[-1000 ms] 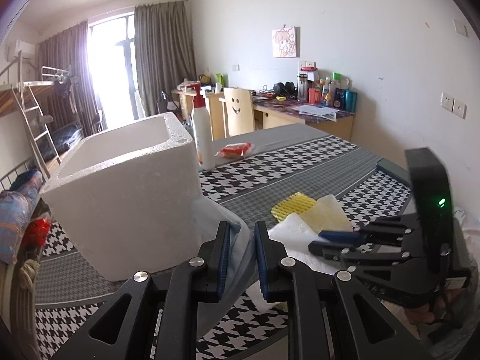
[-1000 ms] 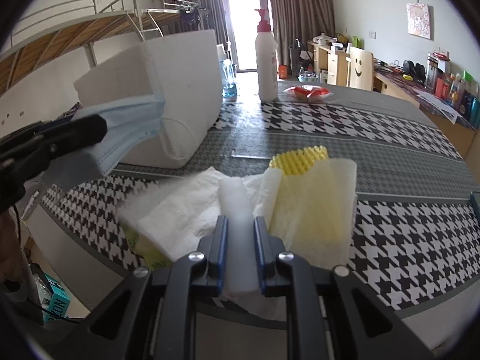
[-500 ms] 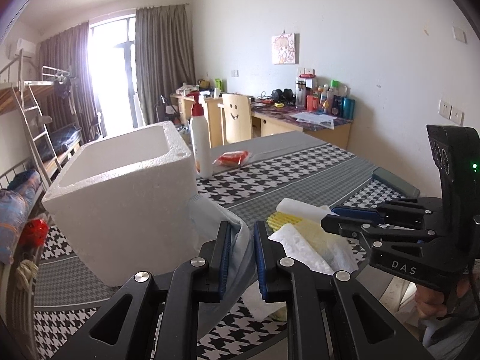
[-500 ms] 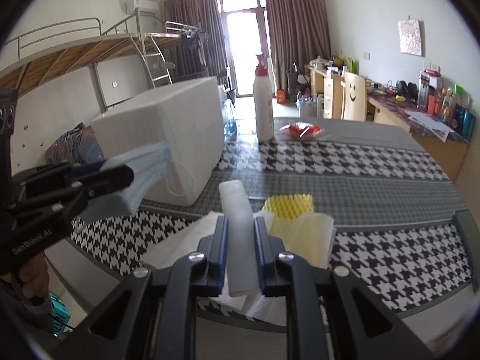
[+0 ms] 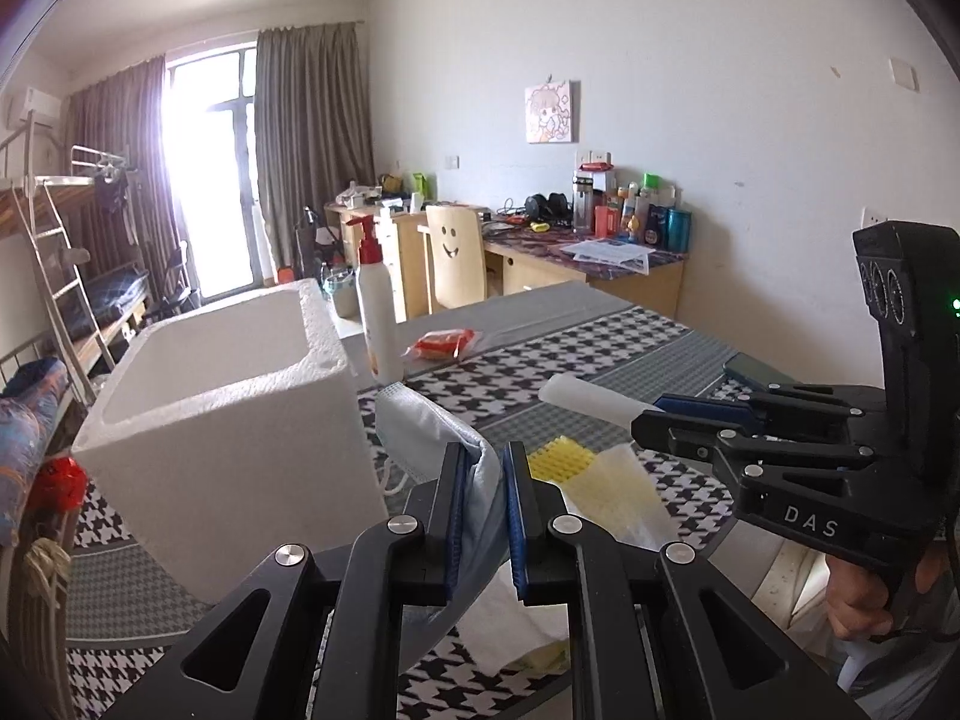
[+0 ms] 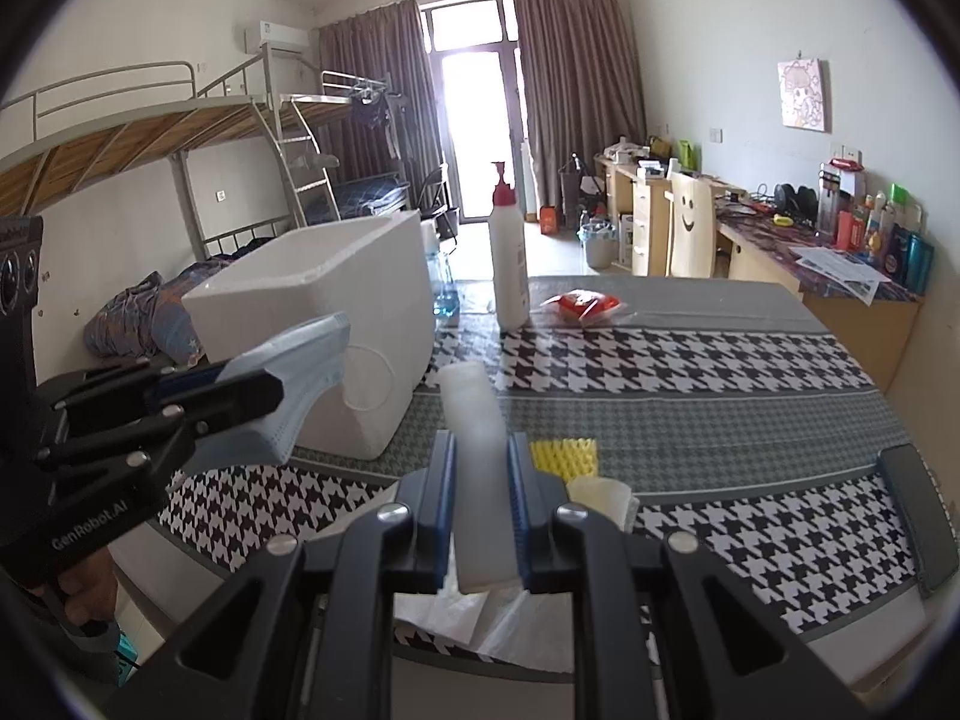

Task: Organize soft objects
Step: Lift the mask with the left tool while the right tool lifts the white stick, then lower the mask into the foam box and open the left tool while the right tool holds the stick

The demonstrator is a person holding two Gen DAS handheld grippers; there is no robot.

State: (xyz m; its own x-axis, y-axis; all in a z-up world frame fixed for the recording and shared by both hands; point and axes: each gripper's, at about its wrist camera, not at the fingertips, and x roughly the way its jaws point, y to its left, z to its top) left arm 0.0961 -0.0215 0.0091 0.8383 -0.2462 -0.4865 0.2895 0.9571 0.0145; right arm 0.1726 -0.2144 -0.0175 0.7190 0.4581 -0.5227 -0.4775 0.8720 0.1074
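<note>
You have both pieces lifted: your left gripper (image 5: 483, 516) is clamped on the mask (image 5: 432, 432), your right gripper (image 6: 480, 516) on the foam strip (image 6: 477, 450). Next, I'd judge, carry them to the box (image 5: 228, 408) at the table's (image 6: 720, 372) left edge. Houndstooth cloth; cluttered dorm room.

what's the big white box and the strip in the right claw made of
White box: looks like expanded polystyrene foam, with thick walls and a matte, pebbly surface. Strip gripped in the right claw: probably soft white packing foam, semi-translucent with a dull finish, though the exact material cannot be told.
</note>
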